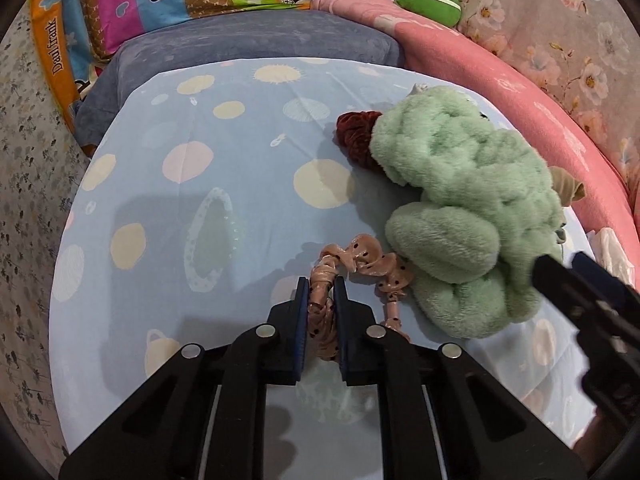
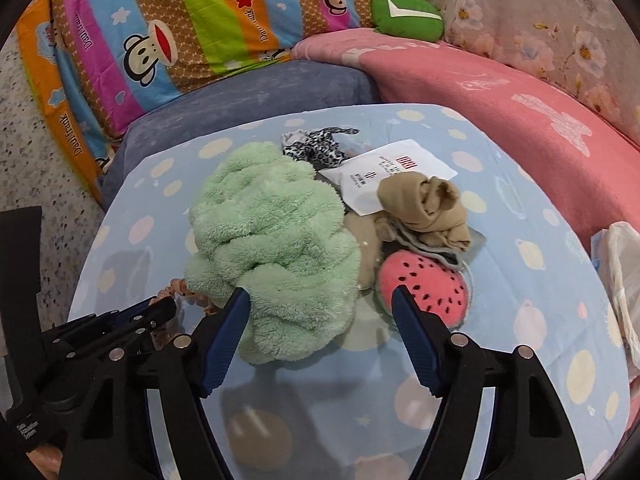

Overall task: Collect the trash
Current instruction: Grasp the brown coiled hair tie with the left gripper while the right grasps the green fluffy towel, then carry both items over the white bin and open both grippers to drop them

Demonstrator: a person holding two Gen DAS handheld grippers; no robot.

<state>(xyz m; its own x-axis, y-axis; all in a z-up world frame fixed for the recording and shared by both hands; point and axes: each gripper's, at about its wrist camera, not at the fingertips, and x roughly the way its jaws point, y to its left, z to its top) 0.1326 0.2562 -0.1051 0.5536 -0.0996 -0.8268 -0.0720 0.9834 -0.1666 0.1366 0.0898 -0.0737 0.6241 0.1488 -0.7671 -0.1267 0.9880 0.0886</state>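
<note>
My left gripper (image 1: 322,285) is shut on a pink-beige dotted hair tie (image 1: 362,258), whose loose end trails right toward a fluffy mint-green cloth (image 1: 460,208). A dark red scrunchie (image 1: 354,132) pokes out from the cloth's far side. In the right wrist view my right gripper (image 2: 320,302) stands open over the near end of the green cloth (image 2: 272,232). Its left finger (image 2: 236,320) is against the fluff and its right finger (image 2: 412,336) is off it, near a watermelon-patterned pad (image 2: 428,284). The left gripper (image 2: 166,308) shows at lower left, the right gripper (image 1: 558,266) at the left wrist view's right edge.
Everything lies on a light blue spotted sheet (image 2: 500,360). Behind the green cloth are a leopard-print scrunchie (image 2: 316,146), a white paper packet (image 2: 384,172) and a bundled beige stocking (image 2: 428,204). White crumpled material (image 2: 620,272) lies at the right edge beside a pink blanket (image 2: 520,112). Pillows are stacked at the back.
</note>
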